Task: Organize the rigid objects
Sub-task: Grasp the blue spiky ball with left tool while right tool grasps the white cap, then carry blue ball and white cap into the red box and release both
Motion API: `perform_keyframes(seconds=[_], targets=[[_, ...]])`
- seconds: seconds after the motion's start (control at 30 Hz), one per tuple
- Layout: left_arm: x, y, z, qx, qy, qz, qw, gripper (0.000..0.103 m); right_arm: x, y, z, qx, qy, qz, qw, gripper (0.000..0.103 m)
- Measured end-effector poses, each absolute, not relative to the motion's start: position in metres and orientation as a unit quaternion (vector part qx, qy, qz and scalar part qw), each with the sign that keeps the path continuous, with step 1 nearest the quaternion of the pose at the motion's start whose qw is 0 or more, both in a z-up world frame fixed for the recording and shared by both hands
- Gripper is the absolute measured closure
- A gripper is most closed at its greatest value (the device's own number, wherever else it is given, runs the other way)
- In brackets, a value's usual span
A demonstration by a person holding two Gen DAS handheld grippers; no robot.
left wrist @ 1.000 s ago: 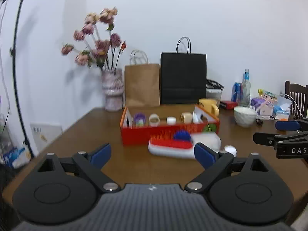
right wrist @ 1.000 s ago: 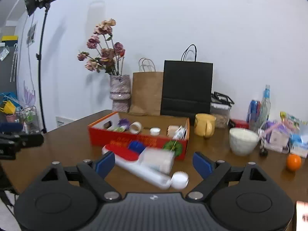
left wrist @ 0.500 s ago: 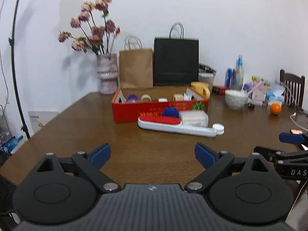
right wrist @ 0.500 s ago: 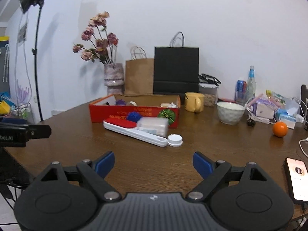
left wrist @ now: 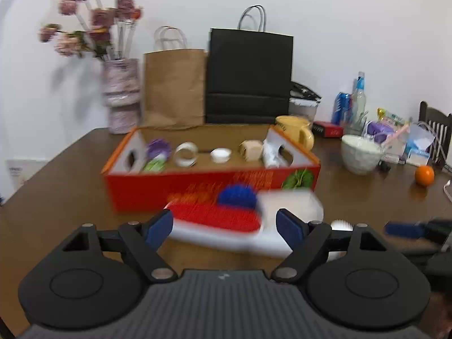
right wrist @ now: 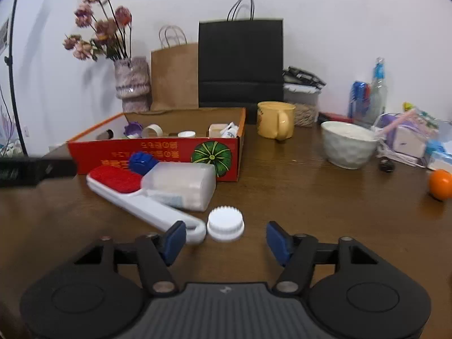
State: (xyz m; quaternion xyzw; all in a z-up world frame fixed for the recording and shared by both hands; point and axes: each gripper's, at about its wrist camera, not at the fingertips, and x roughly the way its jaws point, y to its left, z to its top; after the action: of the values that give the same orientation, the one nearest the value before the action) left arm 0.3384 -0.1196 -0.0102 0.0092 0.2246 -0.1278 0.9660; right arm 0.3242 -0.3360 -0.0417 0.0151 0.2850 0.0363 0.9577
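A white lint brush with a red pad (right wrist: 118, 180) lies on the brown table in front of the red cardboard box (right wrist: 158, 152). A blue spiky ball (right wrist: 142, 162) and a translucent plastic case (right wrist: 180, 185) rest on it. A white ribbed cap (right wrist: 225, 224) lies by the brush handle. My right gripper (right wrist: 226, 238) is open, just short of the cap. My left gripper (left wrist: 224, 226) is open, close over the brush (left wrist: 214, 220) and the blue ball (left wrist: 237, 196). The box (left wrist: 197, 186) holds several small items.
Behind the box stand a vase of flowers (right wrist: 132, 84), a brown paper bag (right wrist: 175, 76) and a black bag (right wrist: 240, 62). To the right are a yellow mug (right wrist: 275, 120), a white bowl (right wrist: 349, 148), an orange (right wrist: 440, 180), bottles and clutter.
Both grippers have moved forward toward the objects in front of the box. The brush, case and cap now lie close before the fingers. Both grippers stay open.
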Motion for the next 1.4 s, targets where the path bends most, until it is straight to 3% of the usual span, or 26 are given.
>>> perform_keyframes(seconds=[0.1, 0.17, 0.33, 0.43, 0.7, 1.03, 1.4], targets=[[0.386, -0.131, -0.015, 0.001, 0.251, -0.116, 0.961, 0.030, 0.354, -0.332, -0.049, 0.000, 0.308, 0.032, 0.951, 0.046], [0.408, -0.139, -0.021, 0.002, 0.263, -0.113, 0.958, 0.033, 0.365, -0.332, -0.055, 0.002, 0.316, 0.033, 0.948, 0.053], [0.442, -0.156, -0.042, 0.025, 0.286, -0.116, 0.951, 0.034, 0.376, -0.341, -0.067, 0.023, 0.321, 0.031, 0.946, 0.060], [0.453, -0.158, -0.051, 0.018, 0.306, -0.123, 0.944, 0.051, 0.379, -0.342, -0.067, 0.028, 0.321, 0.036, 0.946, 0.065], [0.438, -0.150, -0.045, 0.011, 0.276, -0.124, 0.953, 0.051, 0.380, -0.340, -0.065, 0.020, 0.318, 0.035, 0.947, 0.066], [0.322, -0.114, 0.006, -0.006, 0.158, -0.121, 0.980, 0.051, 0.311, -0.324, -0.018, 0.024, 0.233, 0.039, 0.972, 0.066], [0.178, -0.065, 0.009, -0.028, 0.070, -0.078, 0.994, 0.051, 0.198, -0.287, 0.001, 0.040, 0.195, 0.071, 0.977, 0.066]])
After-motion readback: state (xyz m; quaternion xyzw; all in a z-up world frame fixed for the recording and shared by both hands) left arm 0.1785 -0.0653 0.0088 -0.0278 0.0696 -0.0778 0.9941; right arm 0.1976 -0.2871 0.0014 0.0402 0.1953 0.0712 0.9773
